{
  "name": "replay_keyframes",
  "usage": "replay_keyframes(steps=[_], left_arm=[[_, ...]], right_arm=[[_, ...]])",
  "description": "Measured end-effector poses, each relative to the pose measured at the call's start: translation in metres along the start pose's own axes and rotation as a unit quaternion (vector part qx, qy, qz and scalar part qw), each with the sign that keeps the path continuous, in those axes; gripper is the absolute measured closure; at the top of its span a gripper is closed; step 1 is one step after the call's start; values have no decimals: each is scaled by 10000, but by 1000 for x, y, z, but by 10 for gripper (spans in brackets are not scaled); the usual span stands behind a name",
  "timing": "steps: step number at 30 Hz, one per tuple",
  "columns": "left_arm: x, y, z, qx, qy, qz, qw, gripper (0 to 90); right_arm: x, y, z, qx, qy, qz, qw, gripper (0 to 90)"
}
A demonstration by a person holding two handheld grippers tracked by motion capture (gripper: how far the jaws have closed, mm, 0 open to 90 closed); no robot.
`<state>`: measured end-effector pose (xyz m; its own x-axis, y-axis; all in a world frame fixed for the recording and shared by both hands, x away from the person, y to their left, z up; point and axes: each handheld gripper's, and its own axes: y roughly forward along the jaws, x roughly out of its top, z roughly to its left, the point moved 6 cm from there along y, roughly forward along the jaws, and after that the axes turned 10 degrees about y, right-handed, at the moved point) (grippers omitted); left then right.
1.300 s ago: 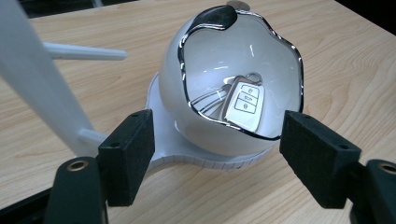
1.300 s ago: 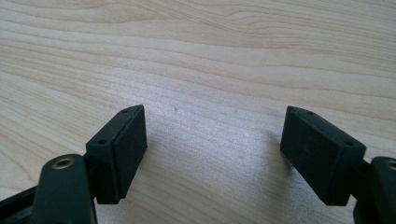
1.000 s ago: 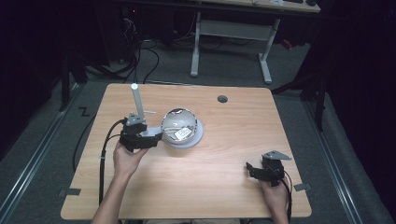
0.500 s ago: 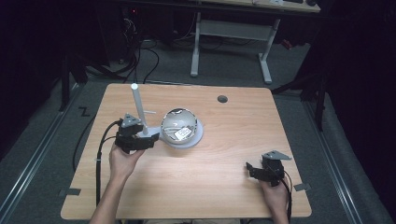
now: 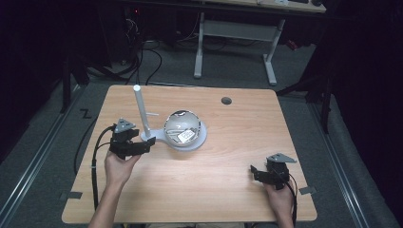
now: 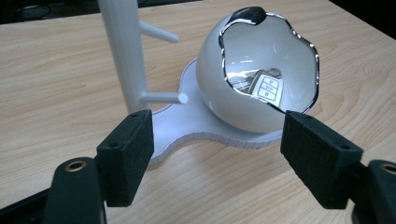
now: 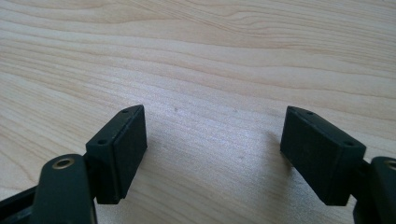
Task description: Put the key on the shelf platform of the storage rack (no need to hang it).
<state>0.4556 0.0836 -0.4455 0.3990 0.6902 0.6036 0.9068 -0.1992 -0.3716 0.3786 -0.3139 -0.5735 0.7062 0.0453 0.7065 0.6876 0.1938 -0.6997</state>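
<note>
The left gripper [image 5: 148, 144] sits low over the wooden table [image 5: 228, 190], held in the person's left hand [image 5: 119, 166], with its jaws spread wide and nothing between them. Straight ahead of those jaws, in the left gripper view, stands a white stand: a flat white base [image 6: 187, 128] whose near edge lies just beyond the jaw tips and roughly between them, apart from both pads. From the base, ahead of the left jaw, rises an upright white post [image 6: 122, 51] with short pegs sticking out sideways, one low peg [image 6: 163, 97] pointing toward the bowl. Ahead and toward the right jaw, a round white bowl [image 6: 215, 93] with a wavy chrome rim [image 6: 314, 60] rests on the same base, its opening tipped toward the gripper. Inside the bowl lies a car key fob [image 6: 266, 87] with buttons on its face; other small items behind it are too unclear to name. The right gripper [image 5: 259, 171], held in the right hand [image 5: 278, 199] well apart from the stand, rests near the table's near right part. Its jaws are likewise wide apart and empty, with bare wood grain [image 7: 215, 84] in front of them.
</note>
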Motion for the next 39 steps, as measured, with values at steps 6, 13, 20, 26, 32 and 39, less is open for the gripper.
replay_keyframes(steps=[6,13,20,26,32,39], left_arm=[[4,-4,4,29,-105,-44,9999,261],[7,-8,11,32,-143,-79,9999,261],[7,-11,18,54,-195,-76,9998,262],[6,-14,25,113,-246,-33,9996,262],[5,-16,31,172,-315,-42,9993,260],[3,-18,37,188,-370,-7,9991,260]], right_arm=[[0,0,0,0,-2,-1,10000,231],[0,0,0,-1,0,-1,10000,231],[0,0,0,-1,0,0,10000,231],[0,0,0,-1,1,0,10000,231],[0,0,0,-1,2,-2,10000,231],[0,0,0,-1,2,-1,10000,231]])
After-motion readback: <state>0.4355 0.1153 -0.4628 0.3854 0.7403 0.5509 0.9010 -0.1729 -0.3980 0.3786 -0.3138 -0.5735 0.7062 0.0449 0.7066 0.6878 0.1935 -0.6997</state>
